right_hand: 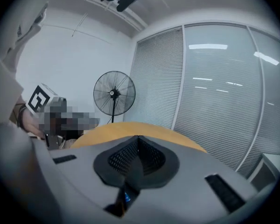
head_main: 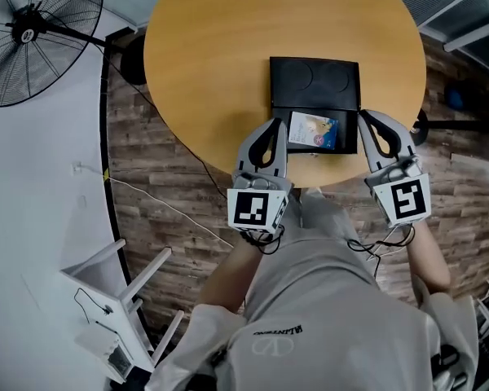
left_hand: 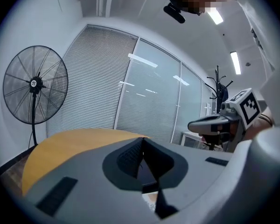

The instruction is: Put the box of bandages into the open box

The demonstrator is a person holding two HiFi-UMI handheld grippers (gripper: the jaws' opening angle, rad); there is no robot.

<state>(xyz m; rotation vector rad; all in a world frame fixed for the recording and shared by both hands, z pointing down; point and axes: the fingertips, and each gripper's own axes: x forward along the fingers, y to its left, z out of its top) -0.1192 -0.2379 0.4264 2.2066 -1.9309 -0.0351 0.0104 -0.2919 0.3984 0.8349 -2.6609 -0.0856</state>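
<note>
Counts: 1 table. 1 open box. 1 bandage box. 2 grippers: left gripper, right gripper. 2 marker cubes, one per gripper. 1 fan. 1 chair. 1 coat stand. 1 person.

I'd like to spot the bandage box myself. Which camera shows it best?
The head view: the bandage box lies in full sight inside the open box. Both gripper views look out above it; a sliver at the bottom of each is too small to identify.
</note>
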